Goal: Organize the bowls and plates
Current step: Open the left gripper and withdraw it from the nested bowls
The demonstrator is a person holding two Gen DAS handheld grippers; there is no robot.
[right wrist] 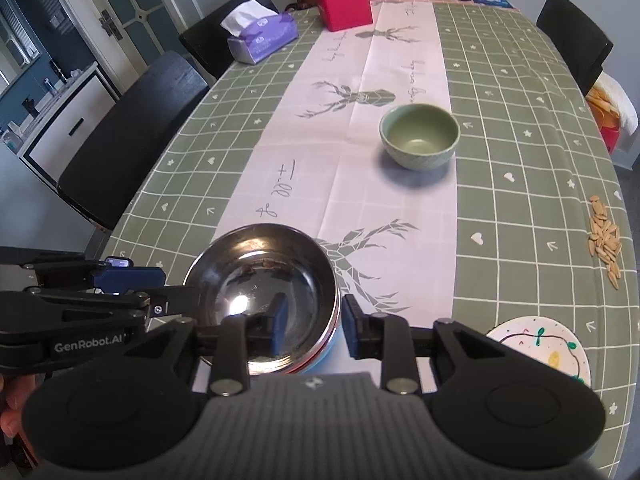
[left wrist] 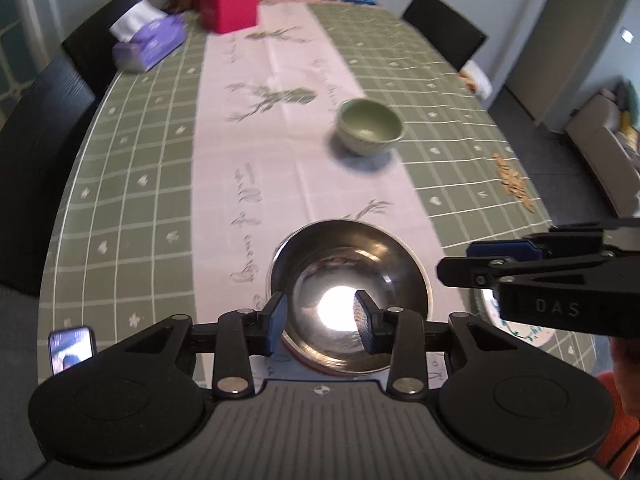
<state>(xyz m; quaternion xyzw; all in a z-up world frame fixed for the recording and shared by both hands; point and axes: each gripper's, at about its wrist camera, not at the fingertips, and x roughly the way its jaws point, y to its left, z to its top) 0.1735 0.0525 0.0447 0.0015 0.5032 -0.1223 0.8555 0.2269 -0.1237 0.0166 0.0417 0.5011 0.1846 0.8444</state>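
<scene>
A shiny steel bowl (left wrist: 352, 292) (right wrist: 264, 296) sits at the near edge of the table, seemingly stacked on a red and blue dish under it. My left gripper (left wrist: 320, 320) hovers open over the bowl's near part. My right gripper (right wrist: 314, 330) straddles the bowl's right rim, one pad inside and one outside, with gaps showing. A green ceramic bowl (left wrist: 370, 126) (right wrist: 419, 136) stands alone further up the table. A white painted plate (right wrist: 544, 350) (left wrist: 528, 330) lies at the near right edge.
Scattered seeds (right wrist: 604, 236) lie near the right edge. A purple tissue box (right wrist: 262, 36), a red box (right wrist: 346, 4) and several jars stand at the far end. Black chairs (right wrist: 132, 136) flank the table. A phone (left wrist: 72, 346) lies at the near left.
</scene>
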